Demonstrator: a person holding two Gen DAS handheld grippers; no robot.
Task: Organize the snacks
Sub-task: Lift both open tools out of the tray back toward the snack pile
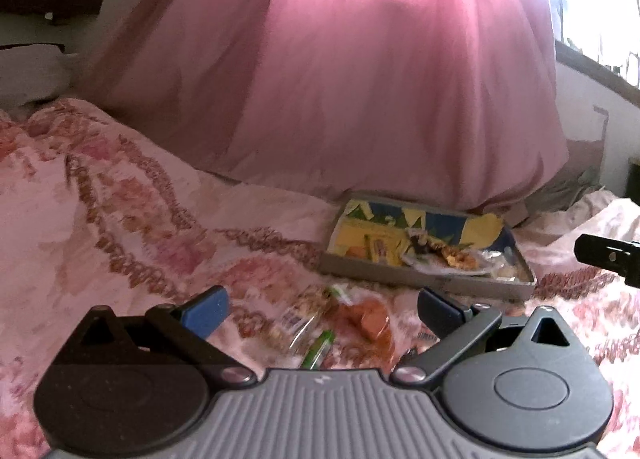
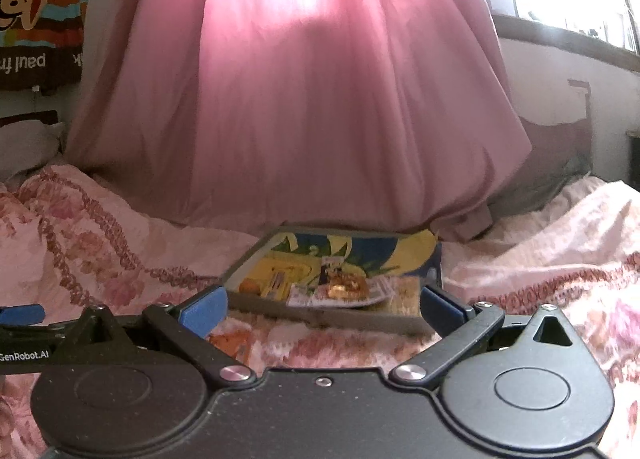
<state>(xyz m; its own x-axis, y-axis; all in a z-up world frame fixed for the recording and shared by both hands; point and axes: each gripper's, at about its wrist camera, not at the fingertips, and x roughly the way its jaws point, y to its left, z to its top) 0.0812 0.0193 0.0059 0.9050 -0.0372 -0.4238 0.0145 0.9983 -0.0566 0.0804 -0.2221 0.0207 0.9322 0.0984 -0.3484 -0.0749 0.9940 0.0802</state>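
A shallow grey cardboard box (image 1: pixel 424 282) with a blue and yellow printed inside lies on the bed; it shows in the right wrist view (image 2: pixel 320 317) too. One snack packet with a golden snack (image 1: pixel 456 257) lies in it (image 2: pixel 344 286). Loose snacks lie on the floral bedspread in front of my left gripper (image 1: pixel 322 309): a clear packet of nuts (image 1: pixel 294 323), an orange packet (image 1: pixel 370 319) and a green stick (image 1: pixel 318 349). My left gripper is open and empty just above them. My right gripper (image 2: pixel 324 307) is open and empty, facing the box. An orange packet (image 2: pixel 230 343) lies at its left.
A pink curtain (image 1: pixel 360 79) hangs down behind the box. The pink floral bedspread (image 1: pixel 100 199) is rumpled and rises at the left. A poster (image 2: pixel 36 11) hangs on the wall at the left. The right gripper's finger (image 1: pixel 604 255) shows at the right edge of the left wrist view.
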